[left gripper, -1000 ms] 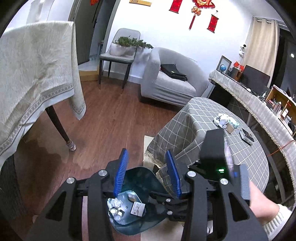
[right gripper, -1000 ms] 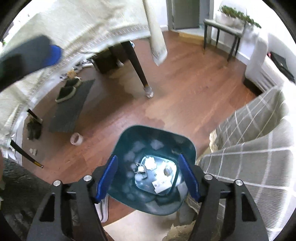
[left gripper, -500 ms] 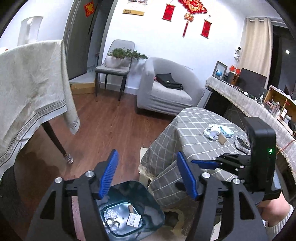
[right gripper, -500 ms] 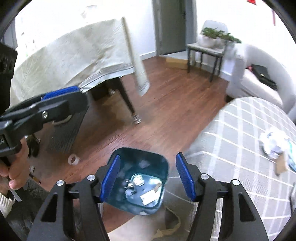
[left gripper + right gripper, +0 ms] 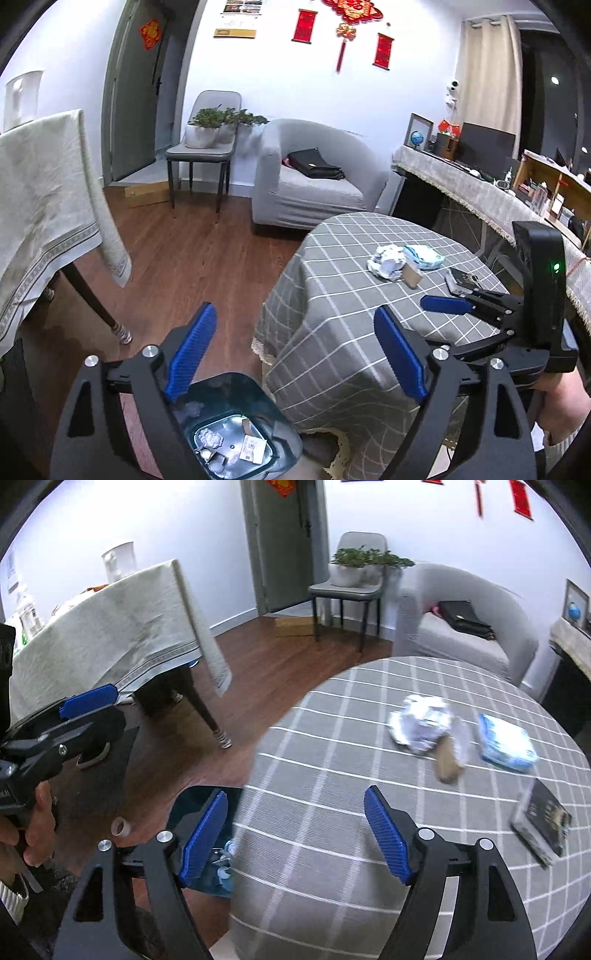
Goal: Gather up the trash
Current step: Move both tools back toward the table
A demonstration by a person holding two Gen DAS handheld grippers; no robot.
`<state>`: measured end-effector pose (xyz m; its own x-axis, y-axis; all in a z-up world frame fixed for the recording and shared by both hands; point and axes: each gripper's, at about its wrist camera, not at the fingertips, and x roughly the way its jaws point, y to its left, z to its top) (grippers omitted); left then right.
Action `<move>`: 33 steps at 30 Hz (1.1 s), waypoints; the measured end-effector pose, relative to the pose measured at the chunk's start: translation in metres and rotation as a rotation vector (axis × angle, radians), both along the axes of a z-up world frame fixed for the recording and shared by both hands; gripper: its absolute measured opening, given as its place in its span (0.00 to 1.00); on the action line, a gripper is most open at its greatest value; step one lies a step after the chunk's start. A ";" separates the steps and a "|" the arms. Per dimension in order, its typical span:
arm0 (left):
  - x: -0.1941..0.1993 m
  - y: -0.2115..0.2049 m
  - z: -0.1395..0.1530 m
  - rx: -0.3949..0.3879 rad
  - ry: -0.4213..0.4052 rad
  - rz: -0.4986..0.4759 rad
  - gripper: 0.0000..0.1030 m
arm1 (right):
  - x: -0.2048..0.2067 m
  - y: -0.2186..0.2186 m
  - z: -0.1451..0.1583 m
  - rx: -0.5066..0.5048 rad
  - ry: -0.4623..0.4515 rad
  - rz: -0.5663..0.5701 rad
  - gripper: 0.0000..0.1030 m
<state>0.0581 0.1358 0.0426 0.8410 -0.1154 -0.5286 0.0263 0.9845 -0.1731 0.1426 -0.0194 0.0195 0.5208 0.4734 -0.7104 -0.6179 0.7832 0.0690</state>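
A dark teal bin [image 5: 236, 424] stands on the floor by the round table [image 5: 332, 314] and holds crumpled scraps; only its edge [image 5: 195, 801] shows in the right wrist view. On the checked cloth lie crumpled white paper [image 5: 386, 260] [image 5: 421, 720], a brown cardboard piece [image 5: 412, 275] [image 5: 447, 760] and a blue-white packet [image 5: 423, 256] [image 5: 506, 744]. My left gripper [image 5: 295, 354] is open and empty above the bin and the table's edge. My right gripper [image 5: 295, 834] is open and empty over the near side of the table; it also shows in the left wrist view [image 5: 447, 304].
A dark booklet [image 5: 543, 821] lies at the table's right. A cloth-covered table [image 5: 40, 206] stands to the left, a grey armchair [image 5: 314, 184] with a black bag behind, a chair with a plant [image 5: 210, 136] by the door. A tape roll [image 5: 120, 827] lies on the floor.
Both grippers have risen from over the bin and tilted up toward the round table. The right gripper now looks across the tabletop at the trash there. Both stay open.
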 end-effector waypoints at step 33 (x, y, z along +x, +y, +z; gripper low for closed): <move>0.097 -0.156 -0.035 0.078 0.081 -0.201 0.90 | 0.051 -0.181 -0.007 0.005 0.017 -0.369 0.87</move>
